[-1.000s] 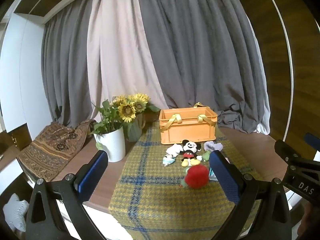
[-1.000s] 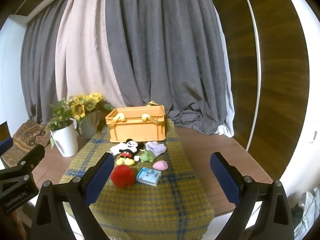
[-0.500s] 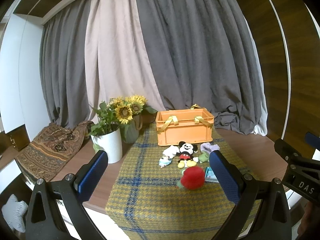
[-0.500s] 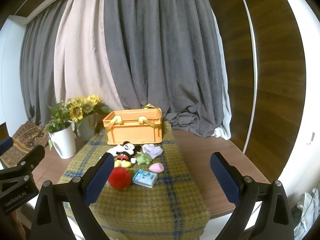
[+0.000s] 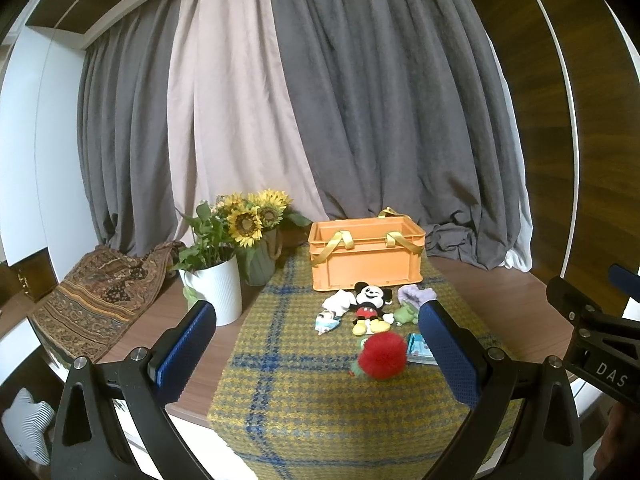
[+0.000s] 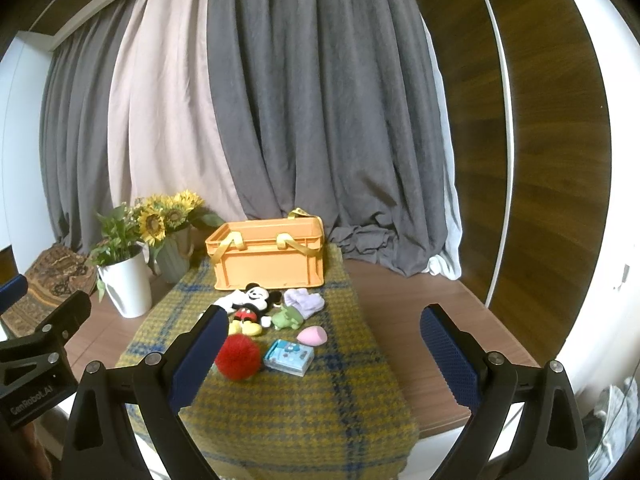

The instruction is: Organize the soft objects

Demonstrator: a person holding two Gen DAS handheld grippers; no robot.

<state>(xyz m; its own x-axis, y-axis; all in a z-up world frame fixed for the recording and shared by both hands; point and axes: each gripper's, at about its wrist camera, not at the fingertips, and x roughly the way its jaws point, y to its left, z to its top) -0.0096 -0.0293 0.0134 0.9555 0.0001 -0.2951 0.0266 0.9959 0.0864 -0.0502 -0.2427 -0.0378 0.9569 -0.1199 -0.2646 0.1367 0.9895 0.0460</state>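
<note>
On the wooden table (image 6: 408, 300), a yellow-and-blue plaid cloth (image 6: 304, 408) runs forward from the orange crate (image 6: 268, 258), which serves as the landmark for everything else. Far to the left of the crate lies a patterned brown fabric (image 5: 96, 296); nearer, still left of the crate, stand a white pot of green plants (image 5: 214, 290) and a green vase of sunflowers (image 5: 256, 224). Just in front of the crate, from left to right, lie a white cloth piece (image 5: 340, 302), a Mickey Mouse plush (image 6: 250, 308), a small green plush (image 6: 286, 318) and a lavender knit item (image 6: 304, 302). Farther in front of the crate sit a red pom-pom ball (image 6: 238, 356), a light blue packet (image 6: 289, 357) and a pink egg-shaped sponge (image 6: 313, 335), all apart from one another. Grey and beige curtains (image 6: 280, 100) hang behind the crate.

The left gripper (image 5: 318, 350) hovers short of the toys, well in front of the crate, its blue-padded jaws spread wide with nothing between them. The right gripper (image 6: 320, 354) hangs likewise in front of the crate, jaws spread apart and holding nothing.
</note>
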